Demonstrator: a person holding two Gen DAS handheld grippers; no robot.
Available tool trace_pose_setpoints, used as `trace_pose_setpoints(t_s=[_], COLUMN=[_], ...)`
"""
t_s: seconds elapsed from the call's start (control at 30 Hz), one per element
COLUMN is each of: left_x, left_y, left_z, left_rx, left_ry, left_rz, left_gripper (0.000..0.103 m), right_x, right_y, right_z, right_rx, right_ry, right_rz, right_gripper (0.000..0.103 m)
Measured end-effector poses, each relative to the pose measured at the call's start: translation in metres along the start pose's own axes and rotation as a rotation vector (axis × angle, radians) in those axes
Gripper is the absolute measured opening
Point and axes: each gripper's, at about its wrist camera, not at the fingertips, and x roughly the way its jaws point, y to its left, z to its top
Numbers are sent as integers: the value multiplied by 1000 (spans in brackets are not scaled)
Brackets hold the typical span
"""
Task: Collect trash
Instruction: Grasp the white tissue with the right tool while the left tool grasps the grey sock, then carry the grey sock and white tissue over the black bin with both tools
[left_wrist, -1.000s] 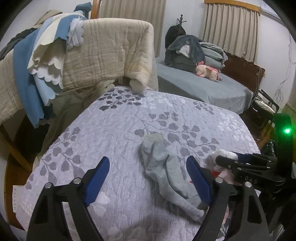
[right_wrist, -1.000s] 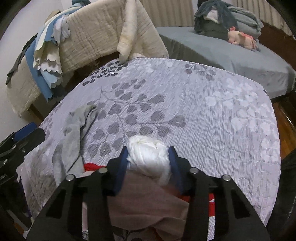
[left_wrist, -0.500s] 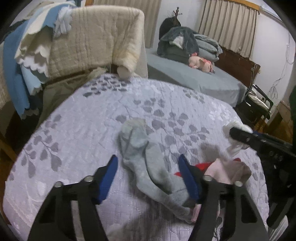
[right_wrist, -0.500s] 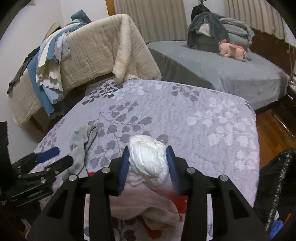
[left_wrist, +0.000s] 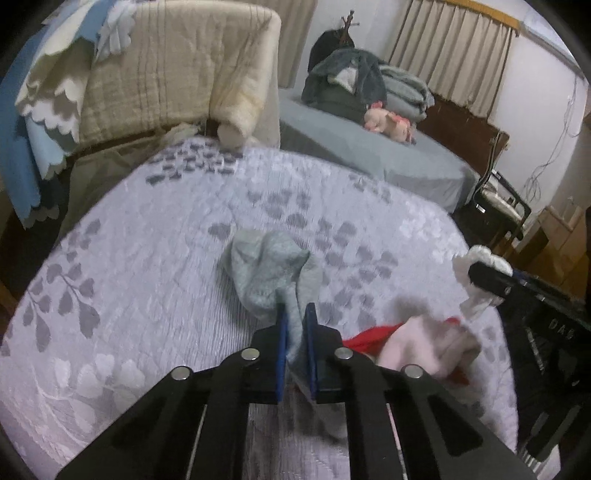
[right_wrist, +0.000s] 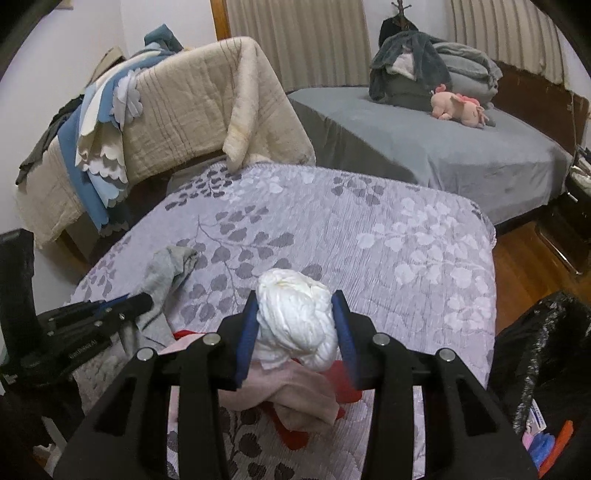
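On the quilt (right_wrist: 424, 258), the left gripper (left_wrist: 294, 317) had just pinched the grey sock (left_wrist: 269, 273); the right gripper (right_wrist: 295, 321) clasped a white wad (right_wrist: 295, 314), half hiding pink cloth (right_wrist: 295, 398).

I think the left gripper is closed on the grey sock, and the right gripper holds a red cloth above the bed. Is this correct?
Not quite. The right gripper holds a white wad, not a red cloth; the right wrist view shows it. The red cloth lies beneath on the bed. The left gripper has just closed on the grey sock.
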Motion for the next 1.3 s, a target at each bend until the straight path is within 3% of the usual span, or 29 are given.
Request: trace_pose_setpoints(t_s=[0.57,1.3], left_x=[-60,-85], left_y=[-42,-137], left_z=[48,40], left_rx=[49,173], left_ry=[-145,-153], left_rz=[-88,-230], left_gripper=[9,9], right_x=[-63,-144], right_y=[-4,-49], right_z=[23,2], right_rx=[23,84], right_ry=[-113,-190], right_rz=[0,-93], right_gripper=[38,38])
